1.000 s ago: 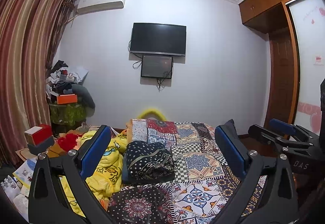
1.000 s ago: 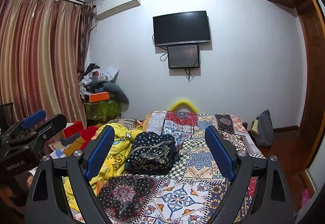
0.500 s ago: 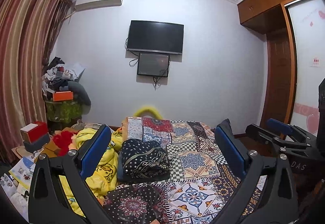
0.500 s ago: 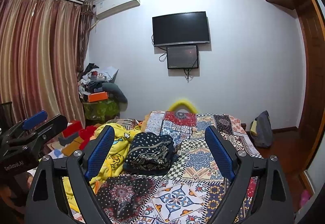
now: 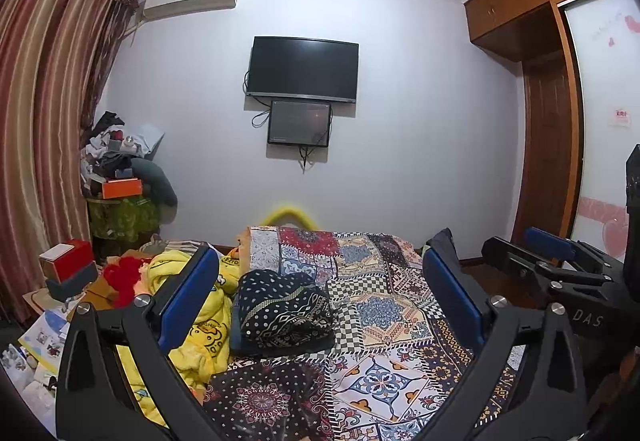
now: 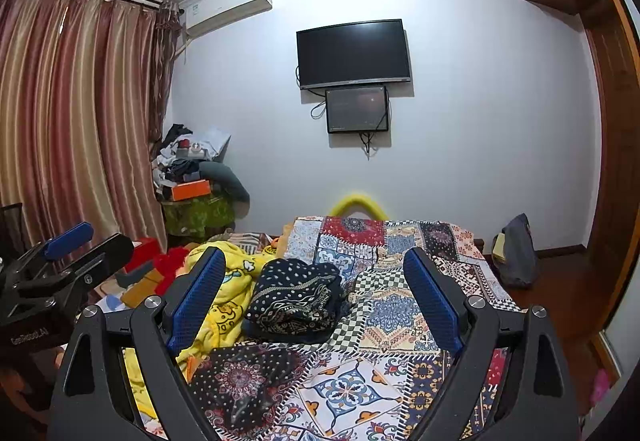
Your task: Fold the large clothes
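Left wrist view looks down the length of the bed, whose colourful patchwork-print cover [image 5: 384, 305] runs to the far edge by the white wall. On it, towards the left side, sits a dark navy dotted and patterned cloth bundle [image 5: 284, 309], compact and rounded, which looks to me already folded or at least gathered up. Just beside it, along the left edge, lies a crumpled yellow cartoon-print fleece garment [image 5: 200, 317], not yet folded as far as I can judge. Nearer the cameras, at the near edge, a dark red-and-black mandala-print cloth [image 6: 244, 385] lies loosely spread and rumpled; whether it is a garment or part of the bedding I cannot tell.

Black left gripper with blue pads [image 5: 320, 281] hangs above the bed with its jaws spread wide and nothing between them. Matching right gripper [image 6: 314, 281] is likewise wide apart and empty. Each shows at the edge of the other's view, level and well clear of the cloth.

So I would put the task at an early-to-middle stage: perhaps one piece done, the yellow one plainly left, no grasp begun.

Counting: two grippers, one bed, one navy bundle, one yellow garment, one mandala cloth.
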Motion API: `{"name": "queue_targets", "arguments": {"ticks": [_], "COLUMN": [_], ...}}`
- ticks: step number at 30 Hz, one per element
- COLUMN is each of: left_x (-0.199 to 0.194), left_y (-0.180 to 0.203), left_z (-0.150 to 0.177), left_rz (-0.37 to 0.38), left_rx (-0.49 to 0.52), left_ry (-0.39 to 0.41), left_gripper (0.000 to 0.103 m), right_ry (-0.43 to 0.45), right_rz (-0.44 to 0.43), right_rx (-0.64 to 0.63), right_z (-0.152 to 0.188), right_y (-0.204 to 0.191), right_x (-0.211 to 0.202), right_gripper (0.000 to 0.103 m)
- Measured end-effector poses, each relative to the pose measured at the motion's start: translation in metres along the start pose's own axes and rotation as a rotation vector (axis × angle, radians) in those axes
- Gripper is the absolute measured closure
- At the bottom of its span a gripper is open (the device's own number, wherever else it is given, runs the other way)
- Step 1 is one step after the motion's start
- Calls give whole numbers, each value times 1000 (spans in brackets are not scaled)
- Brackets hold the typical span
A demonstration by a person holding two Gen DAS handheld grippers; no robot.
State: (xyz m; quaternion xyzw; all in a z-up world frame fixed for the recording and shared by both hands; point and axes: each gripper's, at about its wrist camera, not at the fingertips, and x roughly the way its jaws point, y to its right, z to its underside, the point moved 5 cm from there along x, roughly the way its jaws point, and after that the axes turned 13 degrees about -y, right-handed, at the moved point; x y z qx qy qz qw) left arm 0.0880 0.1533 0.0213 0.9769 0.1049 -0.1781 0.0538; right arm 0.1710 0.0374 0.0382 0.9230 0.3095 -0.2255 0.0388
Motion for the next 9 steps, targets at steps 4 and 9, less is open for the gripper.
{"name": "queue_targets", "arguments": {"ticks": [4, 9], "left_x": [1, 5], "left_y": [0, 1], "left_z": [1, 3], "left_rz": [-1, 4], "left_rx": [7, 12], "left_ry": [-5, -14], "left_gripper": [1, 1], "right_ry": [-3, -7], "right_rz": [0, -1], "right_rx": [2, 5], "right_z": [0, 0], "right_y": [1, 2], "right_x": [0, 1], "right_gripper": [14, 14]}}
